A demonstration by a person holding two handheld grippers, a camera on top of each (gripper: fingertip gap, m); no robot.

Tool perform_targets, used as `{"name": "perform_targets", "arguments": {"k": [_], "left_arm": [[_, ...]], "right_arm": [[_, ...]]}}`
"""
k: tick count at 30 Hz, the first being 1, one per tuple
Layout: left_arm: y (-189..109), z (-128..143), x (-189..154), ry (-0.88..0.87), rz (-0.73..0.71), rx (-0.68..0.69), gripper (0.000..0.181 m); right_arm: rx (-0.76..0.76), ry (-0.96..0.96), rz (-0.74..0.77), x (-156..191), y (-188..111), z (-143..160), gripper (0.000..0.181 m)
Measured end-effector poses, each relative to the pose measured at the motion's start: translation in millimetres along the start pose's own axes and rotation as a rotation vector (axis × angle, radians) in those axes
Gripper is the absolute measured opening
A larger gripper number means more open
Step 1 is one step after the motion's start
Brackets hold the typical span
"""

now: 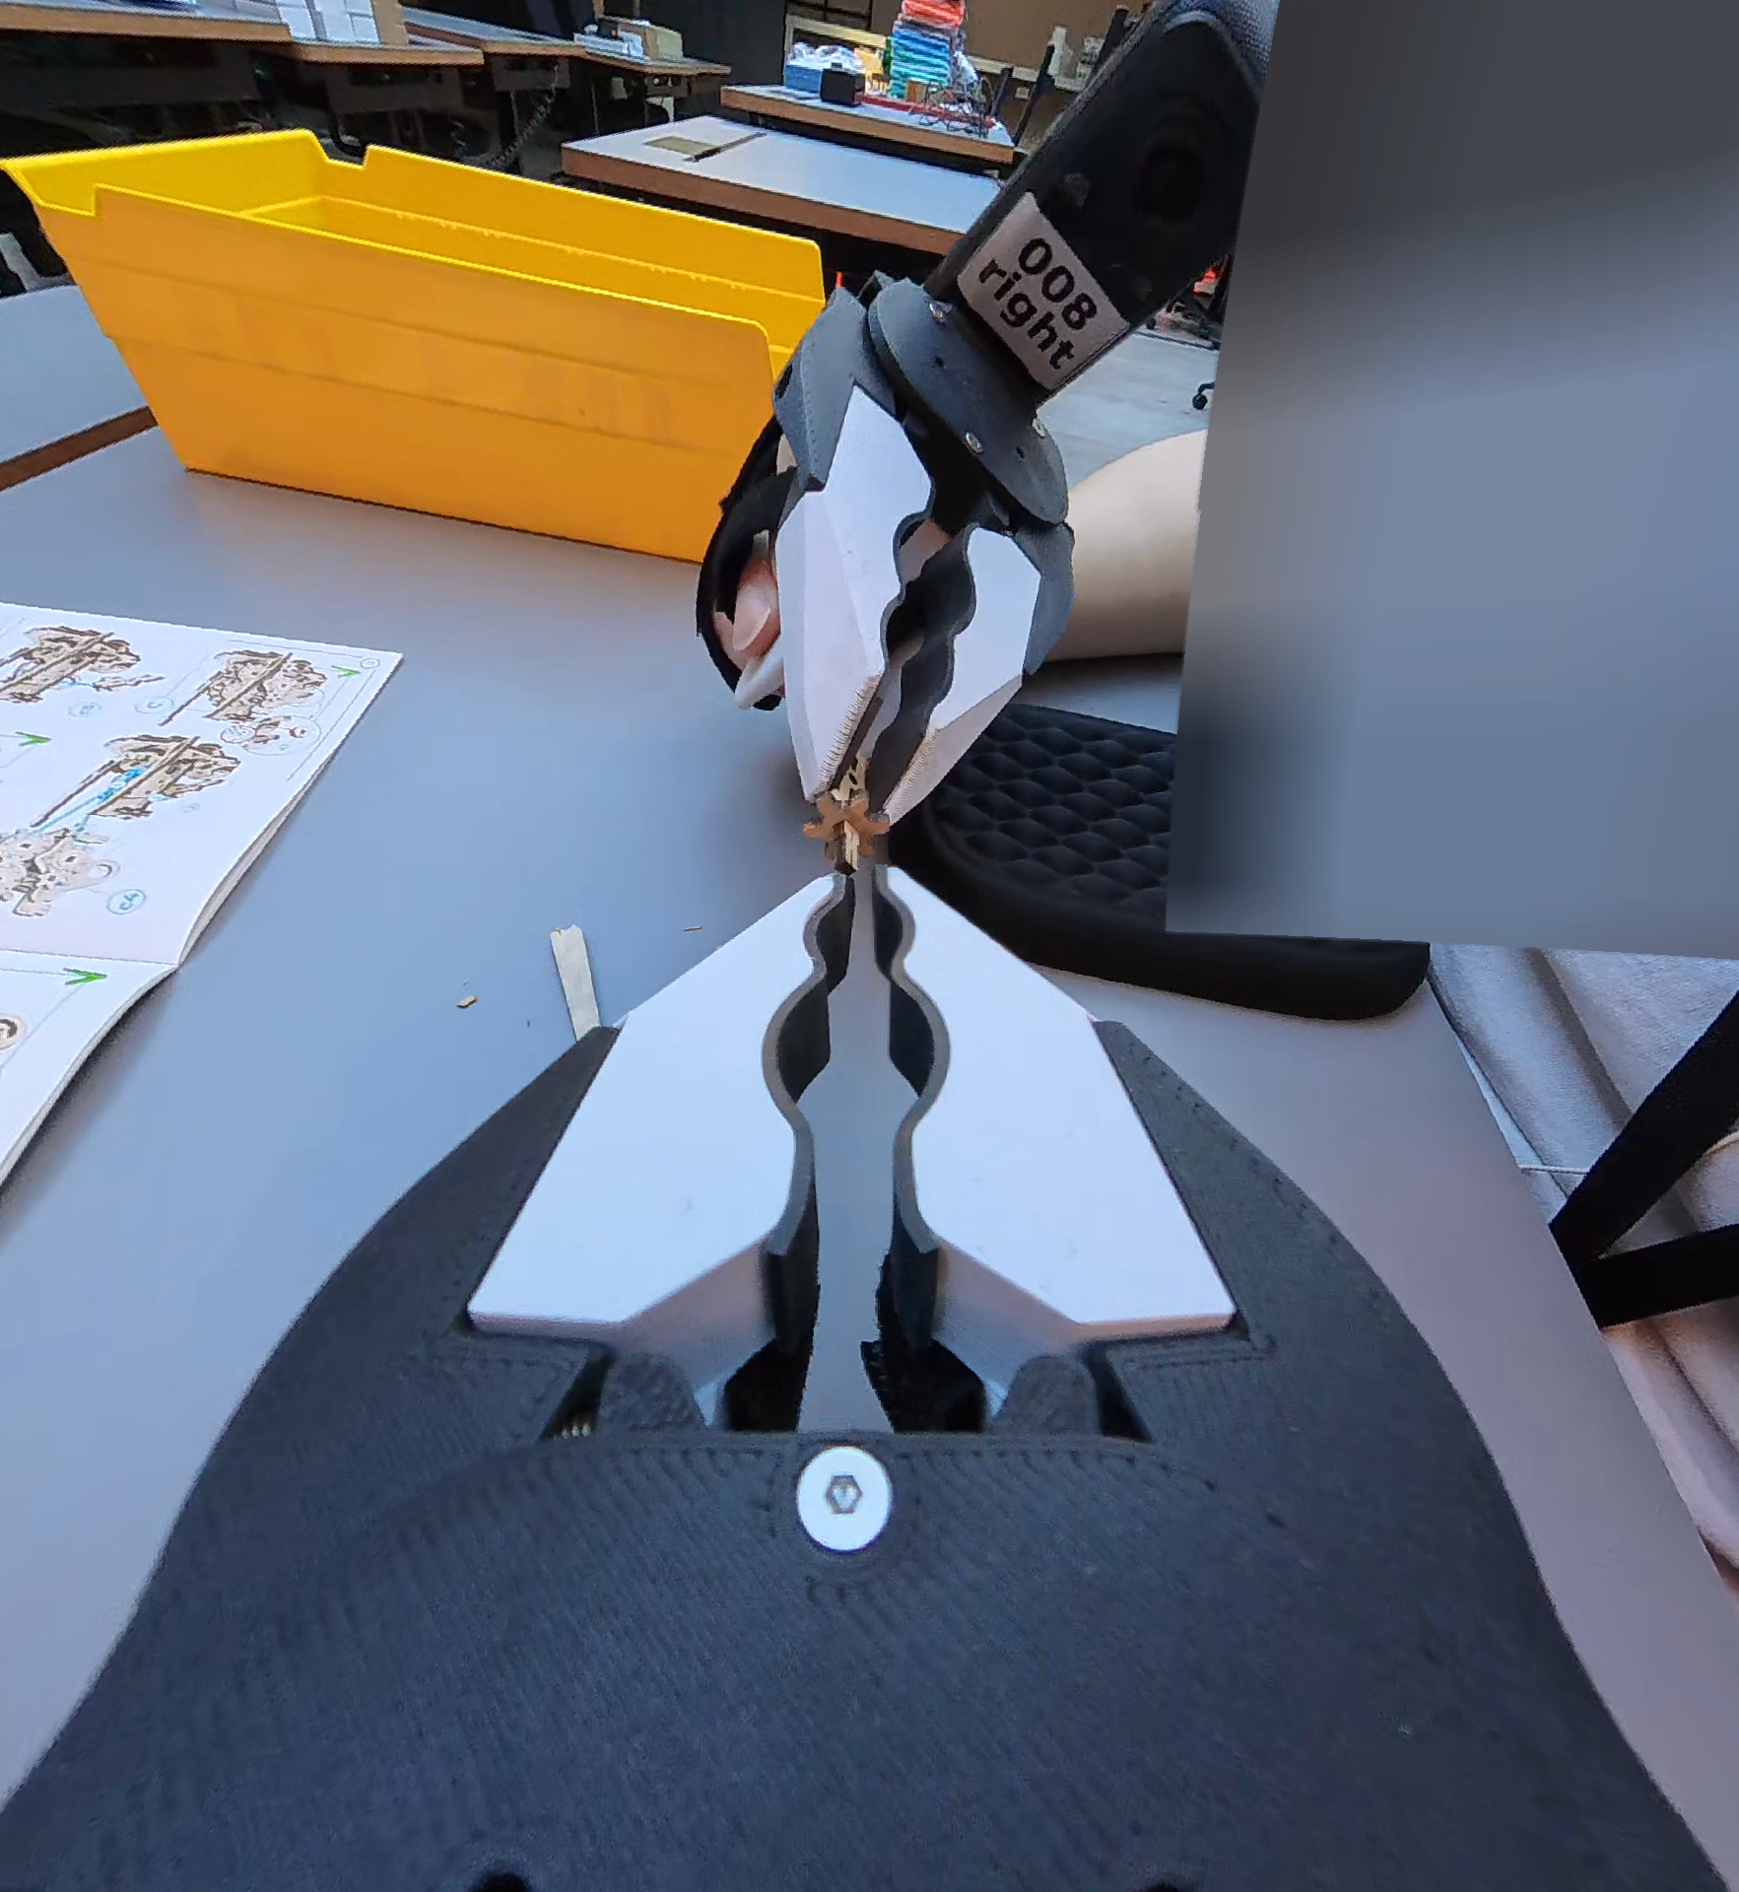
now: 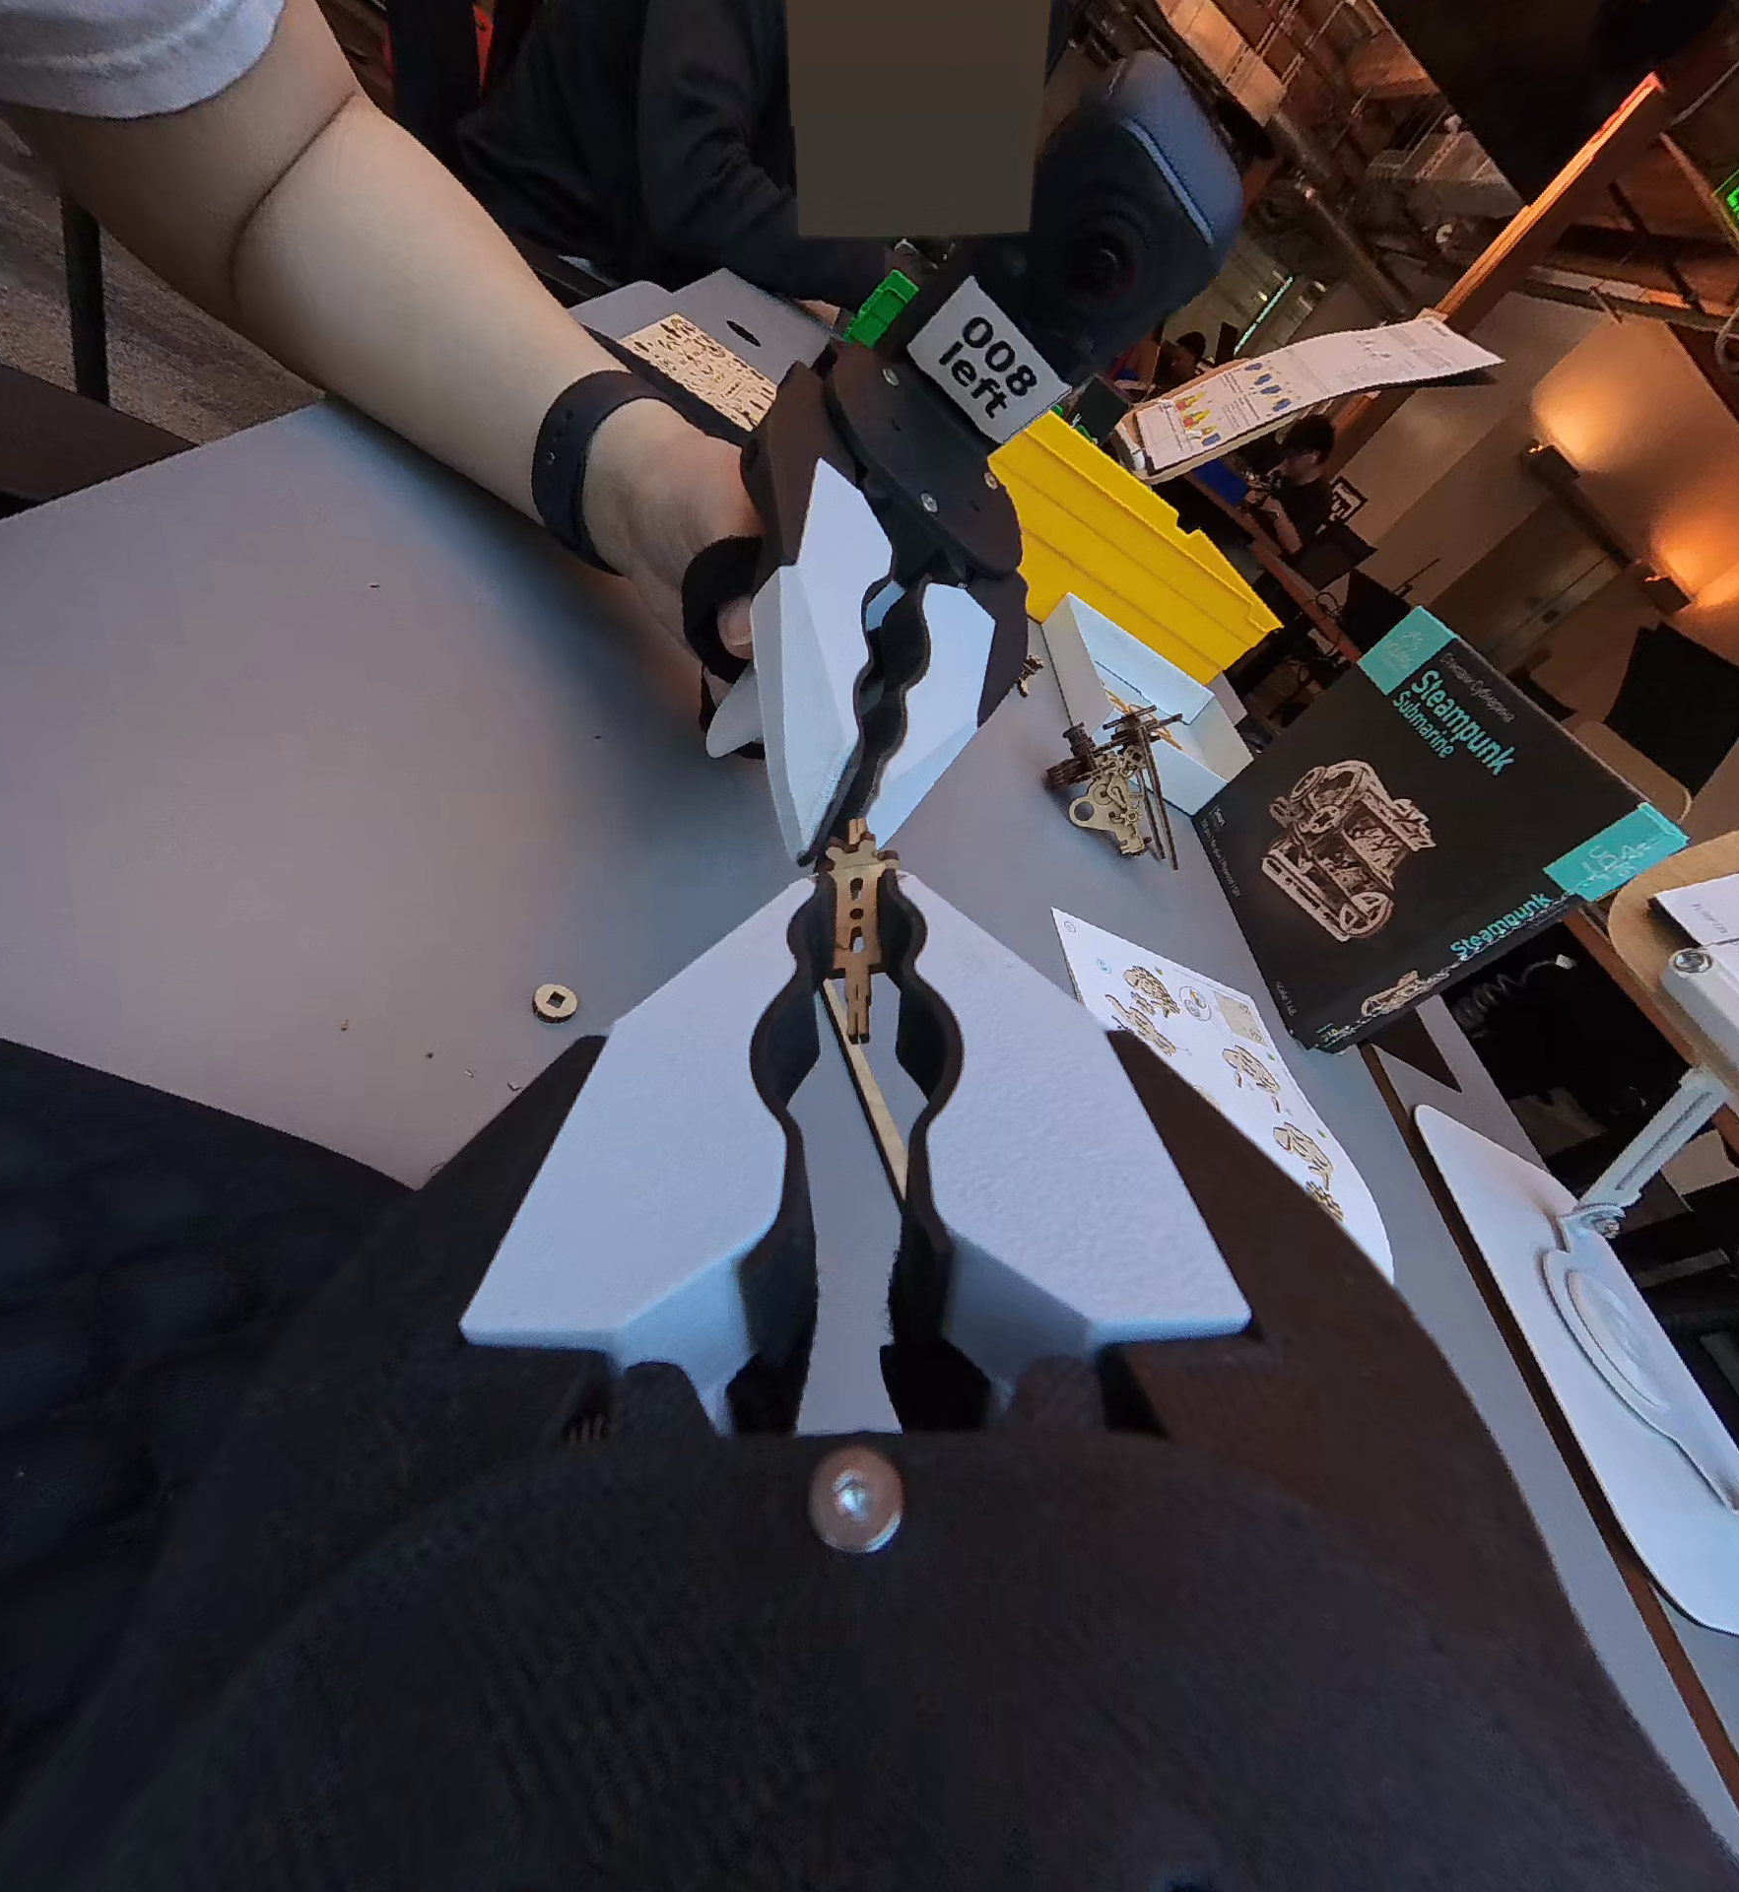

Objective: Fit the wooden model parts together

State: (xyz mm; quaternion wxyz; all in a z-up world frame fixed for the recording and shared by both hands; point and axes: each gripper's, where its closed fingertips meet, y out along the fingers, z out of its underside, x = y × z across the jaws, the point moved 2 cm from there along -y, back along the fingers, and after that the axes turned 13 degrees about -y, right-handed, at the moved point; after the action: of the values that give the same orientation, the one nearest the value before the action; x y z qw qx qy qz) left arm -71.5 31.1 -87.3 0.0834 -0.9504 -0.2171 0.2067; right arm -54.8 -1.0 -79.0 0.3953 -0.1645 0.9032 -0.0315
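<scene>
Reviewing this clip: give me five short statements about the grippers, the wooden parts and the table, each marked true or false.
1. The right gripper is shut on a flat wooden piece. True.
2. The left gripper is wide open with nothing near its tips. False: its fingers are nearly closed, and the tips meet the small wooden part that the right gripper holds.
3. A yellow bin stands on the table. True.
4. The instruction booklet lies closed inside the bin. False: it lies open on the table, outside the bin.
5. A partly built wooden assembly rests on the table near a dark kit box. True.
</scene>
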Motion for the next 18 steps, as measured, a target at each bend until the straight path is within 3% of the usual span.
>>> {"name": "perform_targets", "arguments": {"k": [5, 13, 18], "left_arm": [[0, -2, 0, -0.011, 0.007, -0.024, 0.008], [-4, -6, 8, -0.090, 0.007, -0.061, 0.005], [-1, 2, 11, -0.127, 0.019, -0.011, 0.000]], "right_arm": [[0.010, -0.006, 0.017, -3, -1, 2, 0.006], [0.038, -0.051, -0.010, 7, 5, 6, 0.006], [0.085, -0.109, -0.006, 10, 10, 11, 0.006]]}}
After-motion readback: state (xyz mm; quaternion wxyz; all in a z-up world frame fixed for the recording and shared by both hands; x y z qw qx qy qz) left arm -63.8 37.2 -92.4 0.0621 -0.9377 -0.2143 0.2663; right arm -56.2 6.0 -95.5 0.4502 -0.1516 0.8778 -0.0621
